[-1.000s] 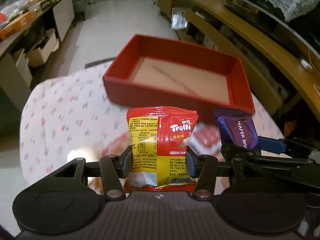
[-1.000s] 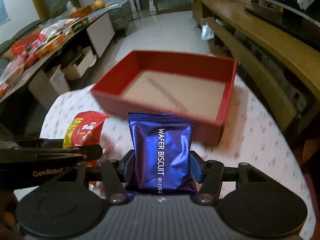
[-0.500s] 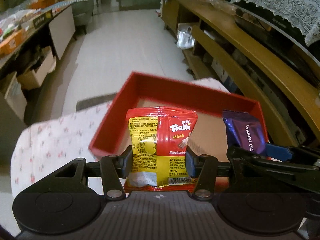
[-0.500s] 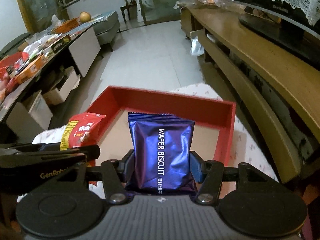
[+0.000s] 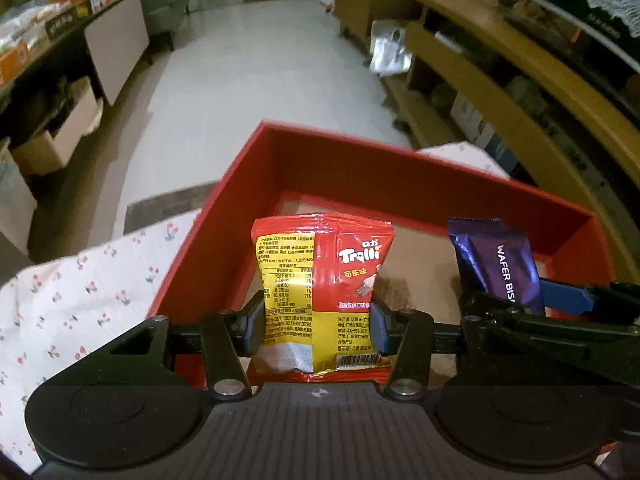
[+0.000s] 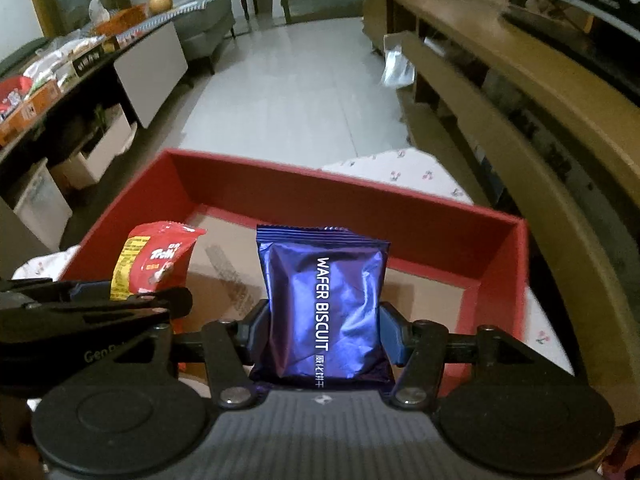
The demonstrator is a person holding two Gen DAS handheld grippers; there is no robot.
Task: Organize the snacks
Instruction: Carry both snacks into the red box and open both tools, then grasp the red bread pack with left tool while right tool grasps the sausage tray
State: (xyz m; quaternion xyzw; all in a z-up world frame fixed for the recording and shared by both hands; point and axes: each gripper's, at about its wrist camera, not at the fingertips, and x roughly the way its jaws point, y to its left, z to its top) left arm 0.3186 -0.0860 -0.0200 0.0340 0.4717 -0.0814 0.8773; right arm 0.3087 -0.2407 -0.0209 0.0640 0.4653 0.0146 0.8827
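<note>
Trolli packet sits pinched upright in my left gripper at frame centre; my right gripper clamps the wafer biscuit, both over the red box.

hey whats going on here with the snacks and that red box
A person is sorting snacks with two hand-held grippers. The left hand-held gripper is shut on a red and yellow Trolli gummy packet, and the right hand-held gripper is shut on a purple wafer biscuit packet. Both packets are held upright over the open red box, which sits on a floral tablecloth. Neither packet has been let go, and no snacks show on the visible part of the box floor.
</note>
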